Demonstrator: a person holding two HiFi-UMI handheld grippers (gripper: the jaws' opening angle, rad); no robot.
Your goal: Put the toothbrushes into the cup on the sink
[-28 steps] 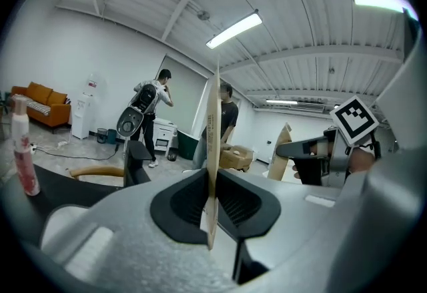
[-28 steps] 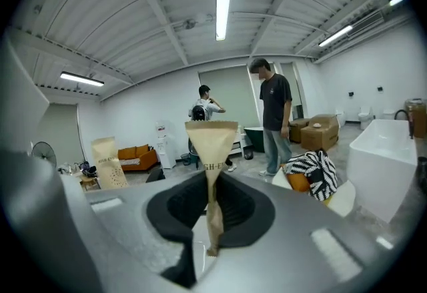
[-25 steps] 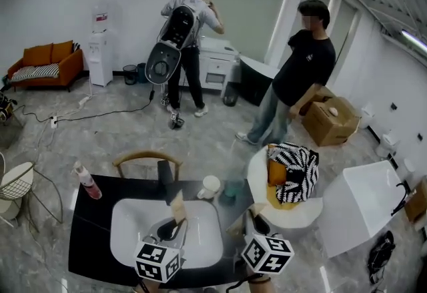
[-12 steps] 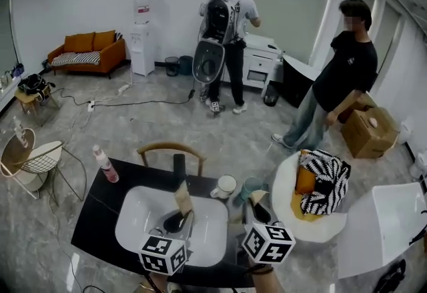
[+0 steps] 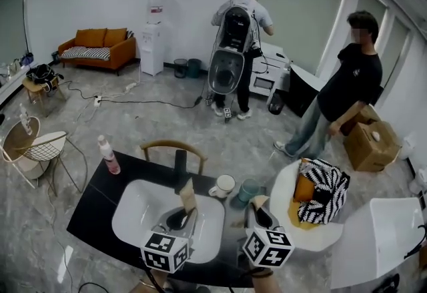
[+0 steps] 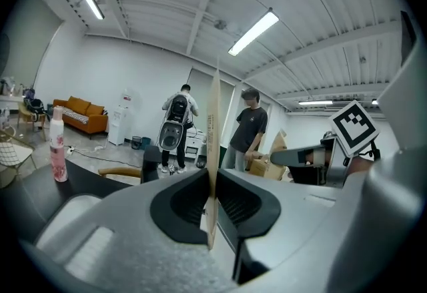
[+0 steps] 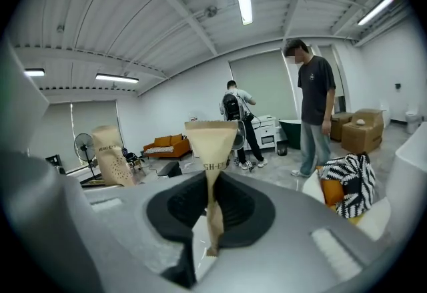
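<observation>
Head view: left gripper (image 5: 181,217) and right gripper (image 5: 259,215) fingers each pinch a wrapped toothbrush (image 5: 189,194) near cup (image 5: 247,189); I'd insert upright, one at a time.

**Sink Station Layout**

The basin (image 5: 143,211) sits in the counter (image 5: 93,198). From the basin: faucet (image 5: 180,168) at 12 o'clock, bottle (image 5: 108,155) at 10 o'clock, mug (image 5: 223,185) and cup (image 5: 247,190) at 2 o'clock, with the cup right of the mug. The chair (image 5: 170,150) stands behind the counter. At 6 o'clock the left gripper (image 5: 177,219) clamps a packet (image 5: 189,195); at 4 o'clock the right gripper (image 5: 260,217) clamps a second packet (image 5: 257,201).
</observation>
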